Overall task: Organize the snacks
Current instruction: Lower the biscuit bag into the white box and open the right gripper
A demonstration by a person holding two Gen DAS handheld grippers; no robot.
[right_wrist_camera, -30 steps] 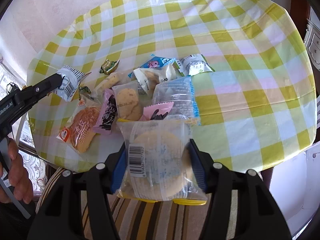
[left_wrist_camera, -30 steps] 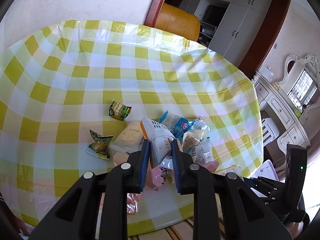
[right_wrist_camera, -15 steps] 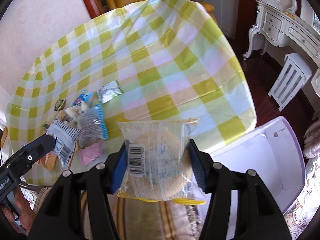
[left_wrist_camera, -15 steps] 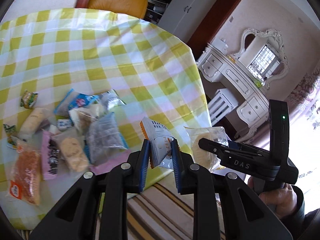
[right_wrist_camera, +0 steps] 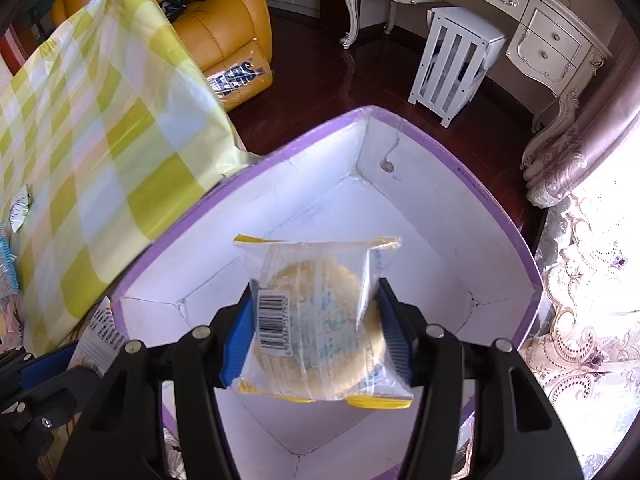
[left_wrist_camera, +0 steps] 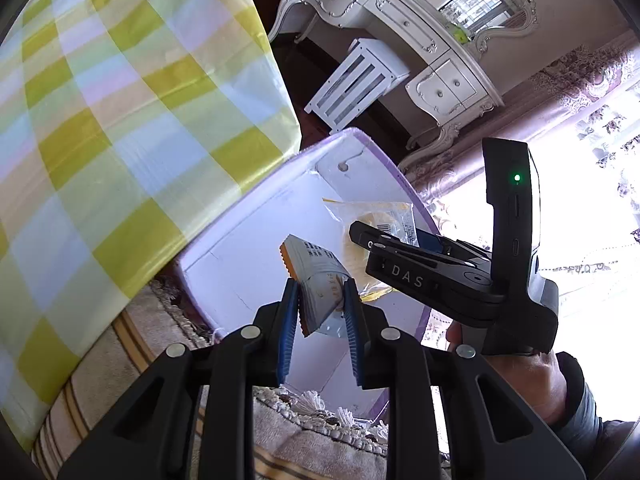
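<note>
Over the open, white-lined box with a purple rim [right_wrist_camera: 460, 168], which sits on the floor beside the table [left_wrist_camera: 120, 120], both tools hang nose-down, presumably so their loads can drop straight in. Pinched between the right tool [right_wrist_camera: 316, 328] pads is a clear-wrapped round cake [right_wrist_camera: 320, 312], barcode facing up, just above the empty box floor. Clamped tight in the left tool [left_wrist_camera: 320, 300] is a white snack packet with an orange edge [left_wrist_camera: 316, 276]; its print is too small to read. "DAS" shows on the right tool's arm, and "SNICKERS", partly cut off, on a bag by the yellow armchair [right_wrist_camera: 224, 28].
</note>
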